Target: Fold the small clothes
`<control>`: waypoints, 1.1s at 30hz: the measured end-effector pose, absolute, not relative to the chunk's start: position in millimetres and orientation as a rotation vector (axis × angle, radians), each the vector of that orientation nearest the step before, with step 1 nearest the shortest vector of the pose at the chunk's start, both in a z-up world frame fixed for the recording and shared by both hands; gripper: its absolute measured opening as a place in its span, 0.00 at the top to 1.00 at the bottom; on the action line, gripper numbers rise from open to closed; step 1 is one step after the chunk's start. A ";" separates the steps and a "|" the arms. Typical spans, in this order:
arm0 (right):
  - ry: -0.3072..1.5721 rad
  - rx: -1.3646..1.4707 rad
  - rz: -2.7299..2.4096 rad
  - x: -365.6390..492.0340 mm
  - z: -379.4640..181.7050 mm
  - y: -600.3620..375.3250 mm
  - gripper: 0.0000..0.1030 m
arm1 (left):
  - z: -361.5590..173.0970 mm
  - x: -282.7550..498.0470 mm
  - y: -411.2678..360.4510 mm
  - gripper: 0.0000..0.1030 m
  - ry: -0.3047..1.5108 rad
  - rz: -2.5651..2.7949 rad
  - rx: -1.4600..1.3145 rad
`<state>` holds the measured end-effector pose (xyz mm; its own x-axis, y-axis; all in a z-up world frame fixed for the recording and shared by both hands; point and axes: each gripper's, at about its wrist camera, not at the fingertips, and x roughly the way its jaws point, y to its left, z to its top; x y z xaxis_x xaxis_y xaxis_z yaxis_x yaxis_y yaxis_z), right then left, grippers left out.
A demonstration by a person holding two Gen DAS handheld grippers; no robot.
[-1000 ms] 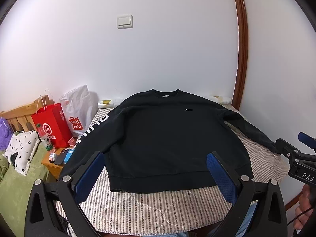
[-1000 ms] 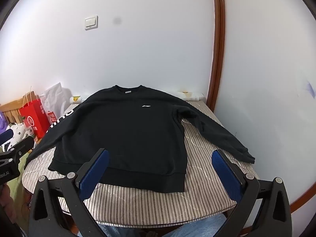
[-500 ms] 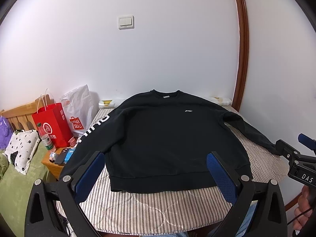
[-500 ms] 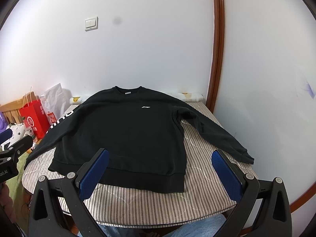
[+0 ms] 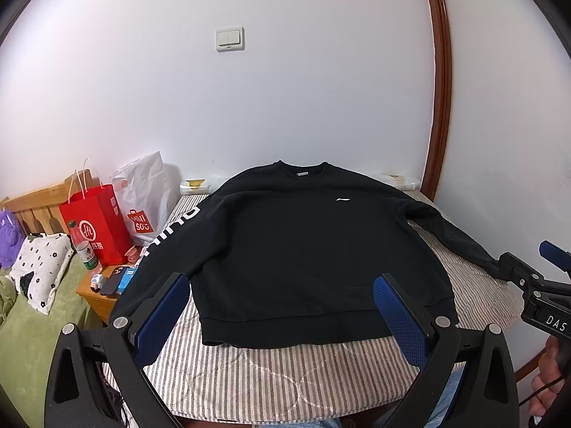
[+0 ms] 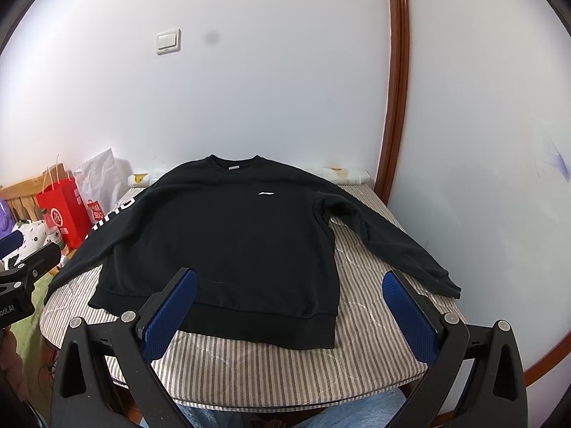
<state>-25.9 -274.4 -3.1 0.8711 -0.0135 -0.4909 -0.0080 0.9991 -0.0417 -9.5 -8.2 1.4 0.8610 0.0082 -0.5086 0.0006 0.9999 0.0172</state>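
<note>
Left wrist view: the left gripper [image 5: 282,306] is wide open, holding nothing, above the near edge of the striped table [image 5: 271,374]. The black sweater [image 5: 307,249] lies flat in the middle.

Right wrist view: the right gripper [image 6: 289,306] is also wide open and empty; the right sleeve [image 6: 389,239] reaches the table's right edge, and bare stripes lie along the near edge.

Wall: white, with a light switch [image 5: 230,39] high up.
Door frame [image 5: 438,82]: brown wood, curved by the lens, at the right.
Red paper bag [image 5: 94,223]: upright beside a white plastic bag [image 5: 144,196].
Bottle [image 5: 82,246]: green cap, just before the red bag.
Nightstand [image 5: 98,294]: wooden, holding a phone [image 5: 113,280] and small items.
Pillow [image 5: 41,271]: white with black spots, on green bedding.
Headboard [image 5: 34,205]: wooden slats.
</note>
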 end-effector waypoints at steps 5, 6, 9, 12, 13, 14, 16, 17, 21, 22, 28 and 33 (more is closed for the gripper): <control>0.513 -0.044 -0.007 -27.2 -2.5 -274.1 0.01 | 2.1 -9.2 -6.3 0.00 0.534 0.002 0.013; 0.511 -0.041 -0.008 -27.5 -2.0 -274.7 0.01 | 2.5 -9.6 -6.0 0.00 0.533 0.002 0.012; 0.511 -0.036 -0.008 -28.2 -1.5 -275.7 0.01 | 2.8 -8.5 -6.6 0.00 0.535 0.002 0.015; 0.510 -0.036 -0.009 -28.1 -0.8 -276.2 0.01 | 4.2 -6.9 -6.1 0.00 0.534 0.003 0.013; 0.510 -0.035 -0.009 -27.4 -0.6 -276.9 0.01 | 4.5 -6.6 -5.9 0.00 0.535 0.002 0.012; 0.510 -0.035 -0.008 -27.3 -0.7 -277.2 0.01 | 4.9 -6.6 -6.4 0.00 0.535 0.003 0.013; 0.512 -0.035 -0.008 -26.9 -1.1 -276.9 0.01 | 5.0 -7.0 -5.9 0.00 0.534 0.003 0.015; 0.512 -0.035 -0.008 -26.6 -1.0 -276.7 0.01 | 5.3 -6.9 -5.6 0.00 0.533 0.003 0.015; 0.512 -0.037 -0.007 -26.4 -1.5 -276.5 0.01 | 5.7 -7.8 -5.3 0.00 0.531 0.006 0.015; 0.512 -0.037 -0.006 -26.4 -1.6 -276.5 0.01 | 6.5 -7.8 -4.8 0.00 0.530 0.007 0.013; 0.512 -0.035 -0.006 -26.6 -1.4 -275.2 0.01 | 9.7 -7.6 -4.8 0.00 0.528 0.007 0.012; 0.503 -0.035 -0.007 -28.1 -1.2 -276.6 0.01 | 10.6 -7.5 -5.6 0.00 0.526 0.004 0.010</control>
<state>-28.1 -276.6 -1.2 0.8760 -0.0151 -0.4820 -0.0021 0.9994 -0.0352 -7.5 -5.6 10.6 0.8646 0.0067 -0.5024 -0.0018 0.9999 0.0103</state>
